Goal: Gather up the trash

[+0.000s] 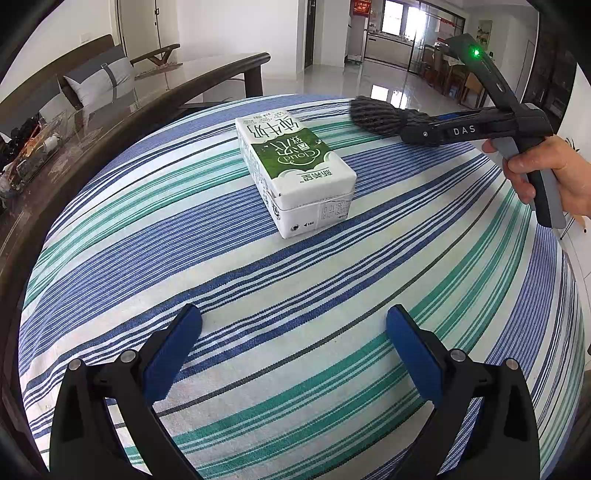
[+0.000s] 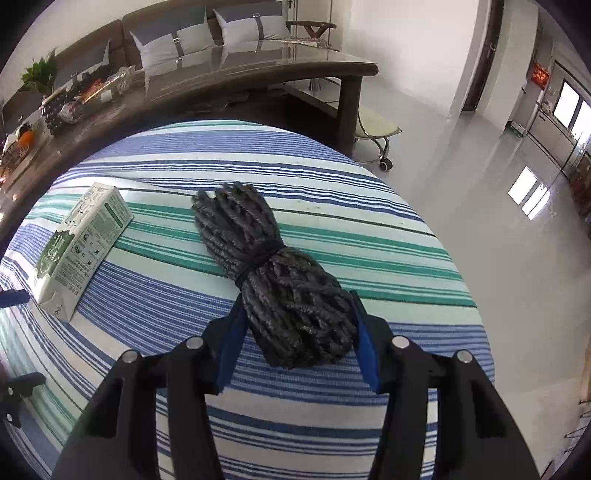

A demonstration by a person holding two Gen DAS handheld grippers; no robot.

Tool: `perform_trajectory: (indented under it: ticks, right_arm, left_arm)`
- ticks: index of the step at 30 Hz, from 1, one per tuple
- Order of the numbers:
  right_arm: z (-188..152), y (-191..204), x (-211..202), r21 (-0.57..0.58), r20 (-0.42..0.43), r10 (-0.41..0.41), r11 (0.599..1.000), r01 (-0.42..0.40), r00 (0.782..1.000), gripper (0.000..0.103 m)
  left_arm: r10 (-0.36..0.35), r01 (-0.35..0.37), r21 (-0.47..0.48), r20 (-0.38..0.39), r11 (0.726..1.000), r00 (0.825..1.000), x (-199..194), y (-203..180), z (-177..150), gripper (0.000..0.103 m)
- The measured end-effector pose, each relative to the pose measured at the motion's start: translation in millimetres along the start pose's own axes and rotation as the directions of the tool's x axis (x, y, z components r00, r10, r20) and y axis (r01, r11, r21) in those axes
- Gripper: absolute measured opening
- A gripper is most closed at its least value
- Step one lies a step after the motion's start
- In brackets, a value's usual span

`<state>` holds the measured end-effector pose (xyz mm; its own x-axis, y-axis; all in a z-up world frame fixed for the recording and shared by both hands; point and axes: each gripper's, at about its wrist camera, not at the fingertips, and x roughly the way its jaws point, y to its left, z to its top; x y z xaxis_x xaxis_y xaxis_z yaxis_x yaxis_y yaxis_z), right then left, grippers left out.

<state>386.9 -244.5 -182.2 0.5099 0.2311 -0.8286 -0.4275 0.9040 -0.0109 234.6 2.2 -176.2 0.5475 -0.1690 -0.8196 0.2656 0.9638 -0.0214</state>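
Clamping a knotty grey rope bundle (image 2: pixel 275 280), right gripper (image 2: pixel 295 328) — left gripper (image 1: pixel 293 332) gapes, boxy milk carton (image 1: pixel 291 170) ahead

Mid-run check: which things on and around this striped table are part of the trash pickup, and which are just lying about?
Part of the job:
- milk carton, lying on its side on the striped tablecloth
- dark rope bundle, clamped in the right tongs
- left tongs, open, empty

Just lying about:
- clutter on the dark side table
- sofa cushions
- wheeled stool
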Motion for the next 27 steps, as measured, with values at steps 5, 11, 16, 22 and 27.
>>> perform_trajectory:
  ticks: [5,11,16,22,27]
  right_arm:
    - [-32,-3,-46,0.149,0.021,-0.067,0.987,0.063,0.998,0.051]
    - [-97,18,-80,0.289,-0.101,-0.187,0.934,0.208,0.977,0.052]
    - [-143,65,-96,0.321,-0.057,-0.179,0.928,0.188,0.982,0.057]
    - [-168,97,-103,0.304,0.017,-0.207,0.933,0.193,0.978,0.084]
    - [-175,92,-102,0.341,0.009,-0.169,0.927,0.156,0.986,0.088]
  left_arm:
    - [0.001,-0.001,0.001,0.000,1.000,1.000,0,0,0,0.098]
    - [0.005,-0.005,0.003,-0.001,1.000,1.000,0,0,0,0.098]
    - [0.008,-0.008,0.004,0.000,1.000,1.000,0,0,0,0.098]
    - [0.006,-0.006,0.004,0.000,1.000,1.000,0,0,0,0.098]
    - [-0.045,0.045,0.069,-0.008,0.997,0.999,-5,-9,20,0.098]
